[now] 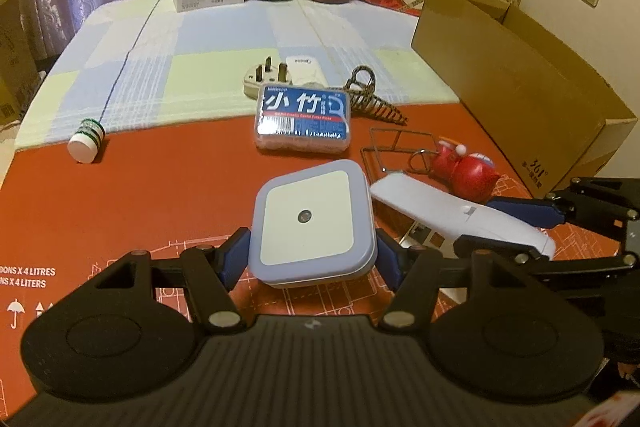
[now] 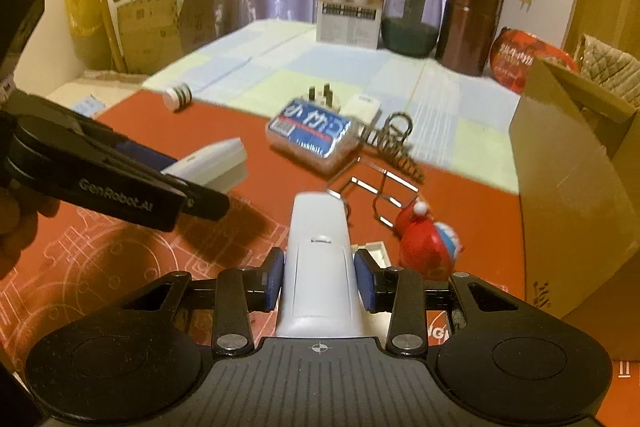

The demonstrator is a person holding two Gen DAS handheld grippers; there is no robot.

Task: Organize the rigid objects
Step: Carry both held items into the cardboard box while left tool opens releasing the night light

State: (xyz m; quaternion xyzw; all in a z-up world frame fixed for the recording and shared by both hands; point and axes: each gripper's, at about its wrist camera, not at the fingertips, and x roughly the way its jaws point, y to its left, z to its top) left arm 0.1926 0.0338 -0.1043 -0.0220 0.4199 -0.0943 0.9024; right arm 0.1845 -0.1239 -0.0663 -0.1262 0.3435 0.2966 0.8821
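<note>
Left wrist view: left gripper (image 1: 312, 251) jaws clamp the night light (image 1: 314, 223); right gripper (image 2: 319, 281) jaws clamp the white remote (image 2: 318, 267).

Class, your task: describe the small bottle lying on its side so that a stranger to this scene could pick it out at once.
Start at the red mat covering the near part of the surface, and follow its far edge leftward to where it meets the pale checked cloth. There the small bottle lies on its side, alone. It is the only round white thing with dark green bands; its neighbours are boxes, plugs and wire pieces.
</note>
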